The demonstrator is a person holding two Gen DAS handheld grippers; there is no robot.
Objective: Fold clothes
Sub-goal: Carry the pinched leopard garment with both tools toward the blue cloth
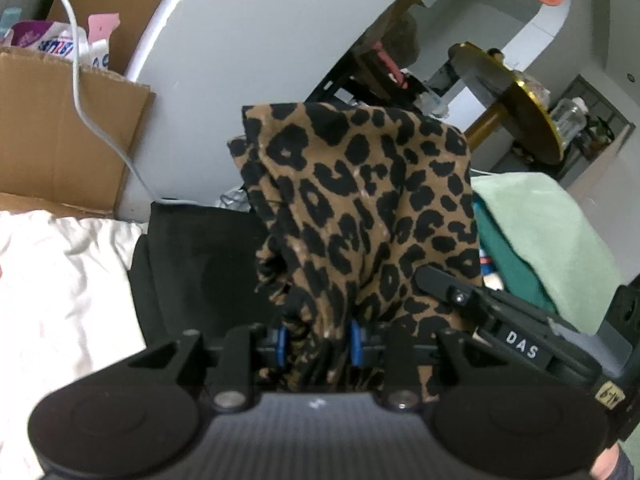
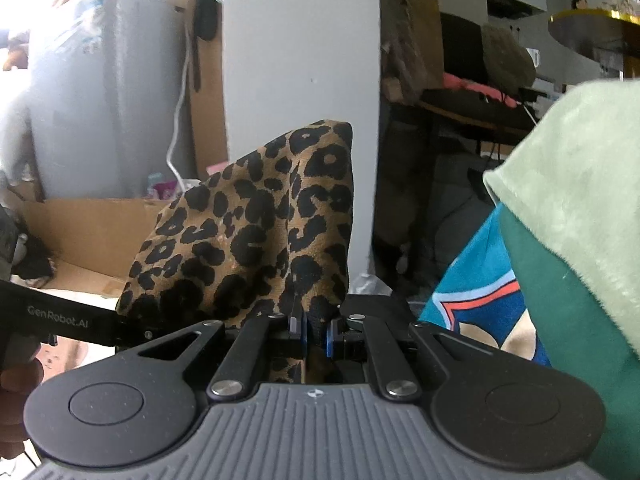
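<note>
Left gripper (image 1: 318, 344) clamped on leopard-print garment (image 1: 360, 208), fabric bunched between the blue pads. Right gripper (image 2: 316, 334) likewise clamped on it. Garment stands up ahead of both (pale green cloth (image 2: 580, 184) just beside).

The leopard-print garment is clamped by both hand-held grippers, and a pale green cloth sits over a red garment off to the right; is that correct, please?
Nearly. Both the left hand-held gripper and the right hand-held gripper do clamp the leopard-print garment, but the pale green cloth lies over a dark green garment, not a red one. The right wrist view shows this most clearly.
</note>
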